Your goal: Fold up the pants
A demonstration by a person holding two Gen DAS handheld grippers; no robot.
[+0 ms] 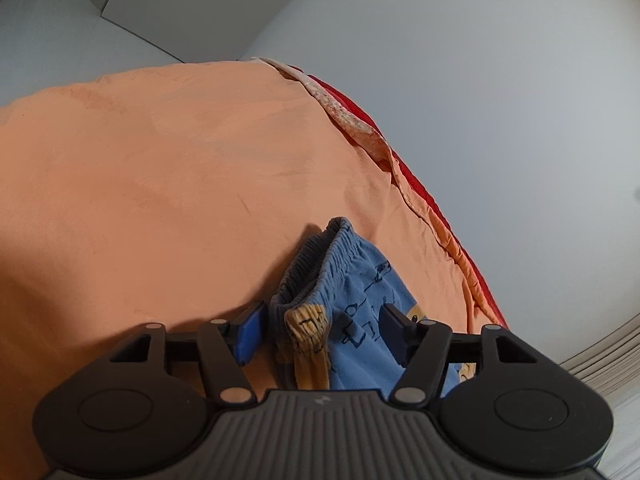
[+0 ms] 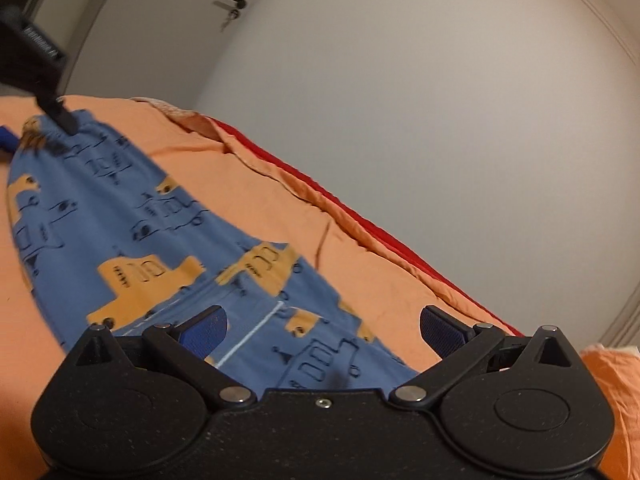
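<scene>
Blue pants printed with yellow and outlined vehicles lie stretched across an orange bedsheet. In the left wrist view their elastic waistband sits bunched between the jaws of my left gripper, which is open around it. The left gripper also shows at the far left of the right wrist view, at the waistband end. My right gripper is open over the other end of the pants, with the cloth lying between and under its fingers.
The orange sheet covers a bed with a red layer showing along its right edge. A pale wall stands beyond. A door with a handle is at the back left.
</scene>
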